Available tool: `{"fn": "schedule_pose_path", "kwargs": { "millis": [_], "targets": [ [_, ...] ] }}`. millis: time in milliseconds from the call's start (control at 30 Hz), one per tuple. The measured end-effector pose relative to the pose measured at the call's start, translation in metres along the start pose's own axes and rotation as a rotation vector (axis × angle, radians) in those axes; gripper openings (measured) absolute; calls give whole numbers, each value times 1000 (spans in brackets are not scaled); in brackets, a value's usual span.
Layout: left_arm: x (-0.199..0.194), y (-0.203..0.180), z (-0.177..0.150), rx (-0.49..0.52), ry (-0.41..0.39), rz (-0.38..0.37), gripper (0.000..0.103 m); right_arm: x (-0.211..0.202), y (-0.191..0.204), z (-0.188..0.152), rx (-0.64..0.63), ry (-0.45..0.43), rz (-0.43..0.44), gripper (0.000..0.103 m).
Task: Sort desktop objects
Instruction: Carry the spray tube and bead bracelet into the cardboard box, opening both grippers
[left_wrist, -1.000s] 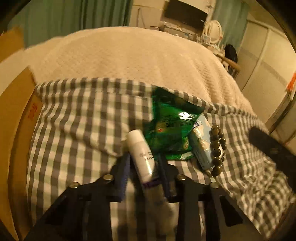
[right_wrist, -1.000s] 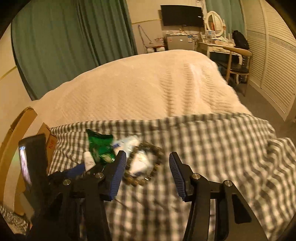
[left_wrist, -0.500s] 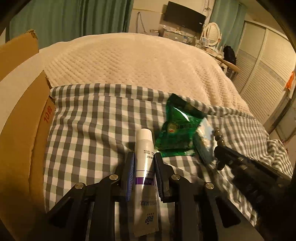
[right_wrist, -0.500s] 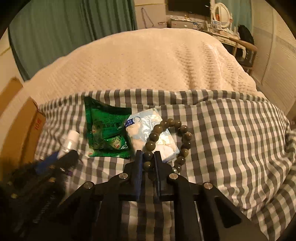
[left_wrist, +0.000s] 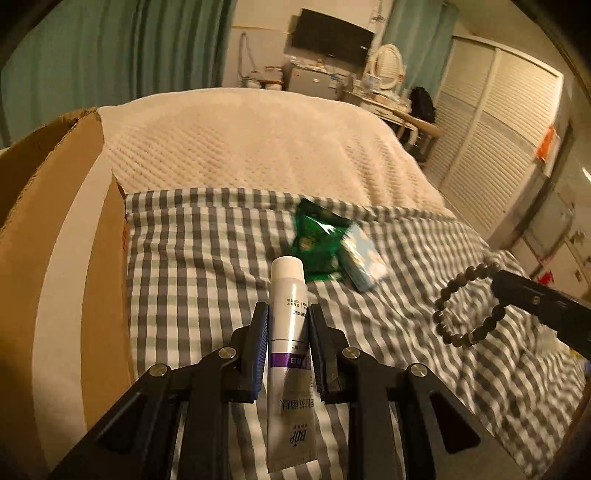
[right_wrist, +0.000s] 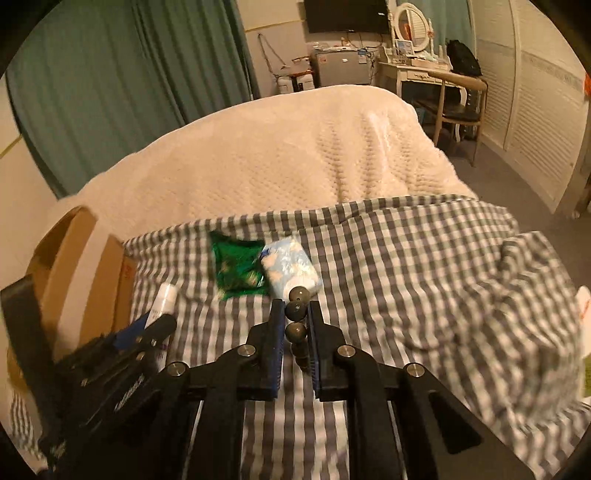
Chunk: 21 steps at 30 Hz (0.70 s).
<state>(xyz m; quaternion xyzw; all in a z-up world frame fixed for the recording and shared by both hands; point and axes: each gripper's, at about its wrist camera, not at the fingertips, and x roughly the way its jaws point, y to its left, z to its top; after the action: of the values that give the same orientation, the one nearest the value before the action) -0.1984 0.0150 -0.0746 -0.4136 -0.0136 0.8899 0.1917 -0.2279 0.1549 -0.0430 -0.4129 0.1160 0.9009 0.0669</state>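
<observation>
- Since half a second earlier, both grippers had lifted: the bead bracelet (left_wrist: 468, 305) was off the tissue pack (right_wrist: 291, 268) and hung in the air, and the white tube (left_wrist: 289, 354) rode higher above the checked bedspread (left_wrist: 207, 266).
- Left gripper (left_wrist: 286, 328): jaws closed tight on the white tube at its middle, cap end pointing forward, crimped end back toward the camera.
- Right gripper (right_wrist: 295, 332): jaws nearly closed, pinching the bead bracelet; a few beads showed between the pads (right_wrist: 276, 332), the rest of the loop dangled, seen from the left wrist view.
- Green snack bag (left_wrist: 319, 242) lay flat on the checked bedspread, touching the tissue pack on its right side.
- Both lay ahead of the grippers, near the fold where the cream blanket (right_wrist: 295, 155) began.
- Cardboard box (left_wrist: 59, 236) stood at the left edge of the bed, flap up, just beside the left gripper.
- In the right wrist view the left gripper sat low left, tube tip visible beside the box.
- Background: green curtains (right_wrist: 110, 74), wall TV (right_wrist: 345, 14), desk with chair (right_wrist: 454, 99).
</observation>
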Motion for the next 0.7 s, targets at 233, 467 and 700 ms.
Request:
{"fn": "schedule_pose_path", "kwargs": {
  "millis": [233, 467, 700],
  "targets": [
    [-65, -20, -18, 70, -26, -69, 21, -67, 25, -22, -115, 13, -49, 11],
    [-134, -5, -5, 91, -100, -81, 21, -133, 63, -21, -178, -52, -29, 11],
    [-181, 60, 26, 40, -166, 35, 21, -165, 121, -8, -266, -103, 29, 11]
  ]
}}
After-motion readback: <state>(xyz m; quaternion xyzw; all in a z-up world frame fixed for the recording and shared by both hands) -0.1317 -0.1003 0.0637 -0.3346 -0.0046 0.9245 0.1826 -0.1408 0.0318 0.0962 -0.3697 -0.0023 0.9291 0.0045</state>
